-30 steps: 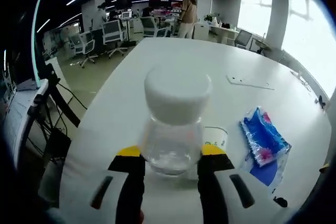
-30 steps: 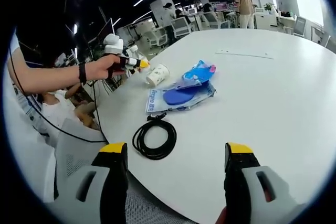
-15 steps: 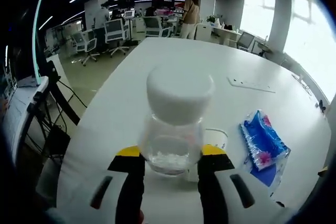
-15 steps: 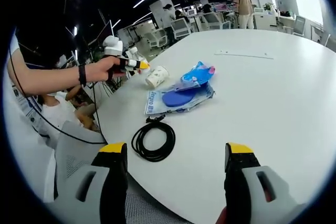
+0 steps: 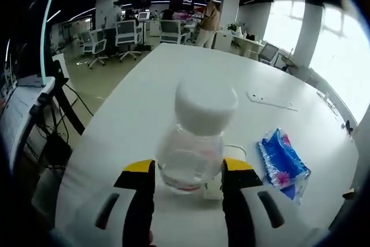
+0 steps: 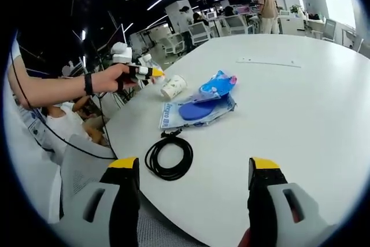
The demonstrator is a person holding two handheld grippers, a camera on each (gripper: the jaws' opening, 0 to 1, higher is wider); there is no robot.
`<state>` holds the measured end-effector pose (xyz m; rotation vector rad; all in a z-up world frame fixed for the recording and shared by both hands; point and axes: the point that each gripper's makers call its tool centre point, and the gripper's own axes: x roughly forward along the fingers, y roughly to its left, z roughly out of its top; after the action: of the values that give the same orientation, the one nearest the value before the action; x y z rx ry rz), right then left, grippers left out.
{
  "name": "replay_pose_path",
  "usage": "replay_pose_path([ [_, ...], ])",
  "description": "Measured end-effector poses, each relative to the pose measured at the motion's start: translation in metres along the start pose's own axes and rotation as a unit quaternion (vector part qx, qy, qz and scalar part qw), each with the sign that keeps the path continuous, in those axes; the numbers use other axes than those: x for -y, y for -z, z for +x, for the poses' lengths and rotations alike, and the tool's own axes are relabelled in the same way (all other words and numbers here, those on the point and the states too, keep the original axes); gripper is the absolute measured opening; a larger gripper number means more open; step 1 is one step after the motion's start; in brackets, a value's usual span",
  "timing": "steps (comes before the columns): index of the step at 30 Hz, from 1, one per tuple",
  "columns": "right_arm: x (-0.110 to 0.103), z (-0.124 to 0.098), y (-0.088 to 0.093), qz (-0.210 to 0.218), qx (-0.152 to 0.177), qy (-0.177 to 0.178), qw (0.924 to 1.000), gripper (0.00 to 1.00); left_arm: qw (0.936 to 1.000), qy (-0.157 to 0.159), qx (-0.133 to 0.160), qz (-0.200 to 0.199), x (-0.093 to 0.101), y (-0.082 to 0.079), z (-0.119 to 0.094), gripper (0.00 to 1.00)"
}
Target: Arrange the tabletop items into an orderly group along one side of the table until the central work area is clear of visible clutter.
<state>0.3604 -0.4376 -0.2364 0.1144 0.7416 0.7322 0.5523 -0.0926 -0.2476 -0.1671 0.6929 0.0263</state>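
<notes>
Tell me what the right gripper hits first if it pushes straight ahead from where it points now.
Probably nothing: the right gripper is open over bare white table. The black cable coil and blue packet lie left of its line, though depth is uncertain.

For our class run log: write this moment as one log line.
left gripper: shut on clear jar | right gripper: open, empty | paper cup, blue packet, black cable: on table

Bare worktop (image 6: pixel 300 114) stretches wide to the right; cable coil (image 6: pixel 169 156), blue packets (image 6: pixel 203 101) and paper cup (image 6: pixel 173 85) crowd its left edge.
</notes>
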Motion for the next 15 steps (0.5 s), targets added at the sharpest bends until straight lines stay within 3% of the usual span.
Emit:
replay_pose_path([
  [10, -0.007, 0.004, -0.001, -0.006, -0.001, -0.008, 0.9999, 0.77, 0.9998, 0.002, -0.001, 0.019, -0.009, 0.009, -0.02, 0.43],
  [15, -0.011, 0.004, -0.002, -0.013, -0.002, -0.013, 0.9998, 0.77, 0.9992, 0.024, -0.001, 0.032, -0.008, 0.012, -0.022, 0.46],
])
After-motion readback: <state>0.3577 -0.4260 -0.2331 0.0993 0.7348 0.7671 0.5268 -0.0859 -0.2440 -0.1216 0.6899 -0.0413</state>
